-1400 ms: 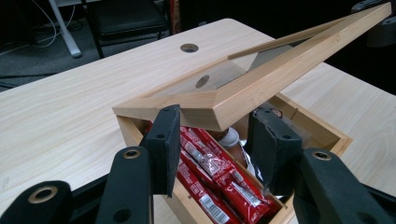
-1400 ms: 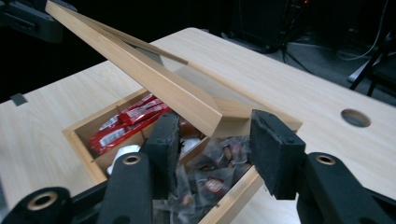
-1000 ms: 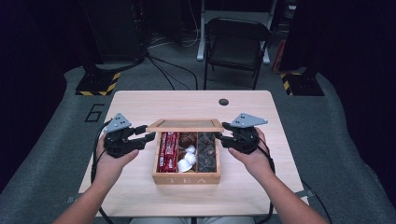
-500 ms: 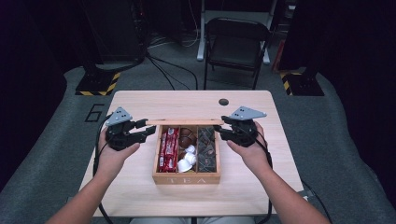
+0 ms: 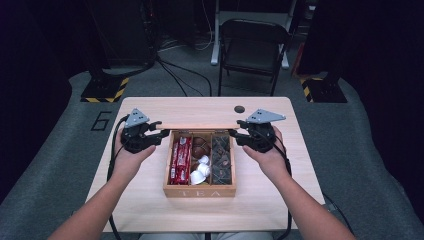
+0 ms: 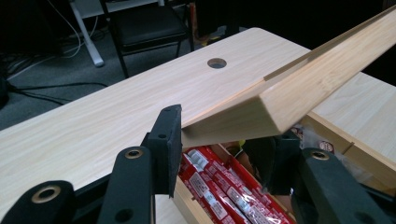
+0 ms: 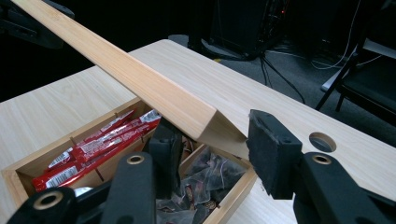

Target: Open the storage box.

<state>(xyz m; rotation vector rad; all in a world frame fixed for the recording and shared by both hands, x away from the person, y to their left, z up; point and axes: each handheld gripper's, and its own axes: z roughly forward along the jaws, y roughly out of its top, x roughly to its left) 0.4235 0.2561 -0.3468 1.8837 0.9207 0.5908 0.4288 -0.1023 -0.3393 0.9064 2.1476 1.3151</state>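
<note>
We hold the hinged lid (image 5: 200, 126) of the tea box (image 5: 200, 191) raised along the box's 12 o'clock edge, one gripper at each end, so the load is shared and the lid cannot twist on its hinge. The left gripper (image 5: 150, 136) pinches the lid's 9 o'clock end between its fingers (image 6: 166, 140); the right gripper (image 5: 243, 133) clamps the 3 o'clock end likewise. Lifted so, the lid clears the red packets (image 5: 180, 160), pods and sachets (image 5: 221, 157); the box rests mid-counter (image 5: 150, 210).
</note>
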